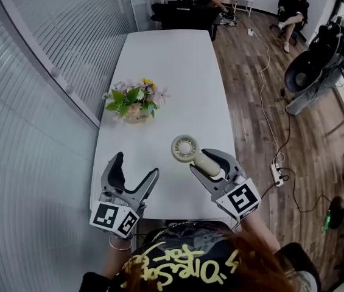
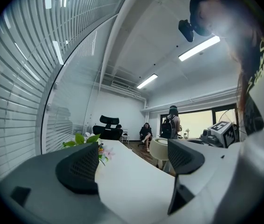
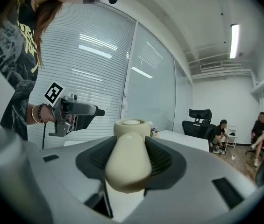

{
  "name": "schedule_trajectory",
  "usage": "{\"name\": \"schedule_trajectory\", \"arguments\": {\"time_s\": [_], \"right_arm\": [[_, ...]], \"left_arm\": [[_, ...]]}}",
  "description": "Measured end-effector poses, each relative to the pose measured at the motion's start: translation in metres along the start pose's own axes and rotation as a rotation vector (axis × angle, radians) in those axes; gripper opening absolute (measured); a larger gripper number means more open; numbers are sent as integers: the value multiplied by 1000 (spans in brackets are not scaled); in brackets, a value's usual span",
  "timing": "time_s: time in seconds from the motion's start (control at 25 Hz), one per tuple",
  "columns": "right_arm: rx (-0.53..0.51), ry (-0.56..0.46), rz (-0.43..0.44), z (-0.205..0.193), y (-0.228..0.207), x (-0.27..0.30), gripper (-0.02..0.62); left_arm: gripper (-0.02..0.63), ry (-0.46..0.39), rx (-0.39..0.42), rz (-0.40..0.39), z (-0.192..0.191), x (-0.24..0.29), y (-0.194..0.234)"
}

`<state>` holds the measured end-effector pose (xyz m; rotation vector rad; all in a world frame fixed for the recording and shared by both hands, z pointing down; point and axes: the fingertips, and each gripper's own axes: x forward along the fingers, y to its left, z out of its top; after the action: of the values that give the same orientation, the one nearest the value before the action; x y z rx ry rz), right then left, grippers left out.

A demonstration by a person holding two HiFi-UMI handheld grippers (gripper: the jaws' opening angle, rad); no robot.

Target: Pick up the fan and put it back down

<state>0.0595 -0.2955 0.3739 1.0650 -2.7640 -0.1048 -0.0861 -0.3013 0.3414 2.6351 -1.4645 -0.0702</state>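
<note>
Right gripper [image 1: 208,163] has its jaws clamped on the fan [image 1: 191,151] by its cream handle. The round head sticks out toward 10 o'clock, over the near end of the worktop [image 1: 172,59]. At its 9 o'clock is the left gripper [image 1: 136,166], jaws spread wide, nothing between them.

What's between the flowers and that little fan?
Nothing. In the head view, only bare white table separates the flower pot from the fan.

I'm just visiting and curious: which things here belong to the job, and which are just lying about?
In use: fan, clamped in the right gripper; white table beneath.
Just lying about: flower pot, power strip on the floor, open left gripper.
</note>
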Motion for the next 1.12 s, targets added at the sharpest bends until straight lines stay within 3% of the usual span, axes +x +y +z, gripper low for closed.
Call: {"name": "schedule_trajectory", "arguments": {"time_s": [0.6, 1.12], "right_arm": [[22, 12, -5, -7, -7, -1, 193], [-2, 55, 72, -30, -11, 63, 192]], "left_arm": [[459, 8, -10, -9, -7, 5, -6], [459, 44, -53, 30, -27, -6, 7]]}}
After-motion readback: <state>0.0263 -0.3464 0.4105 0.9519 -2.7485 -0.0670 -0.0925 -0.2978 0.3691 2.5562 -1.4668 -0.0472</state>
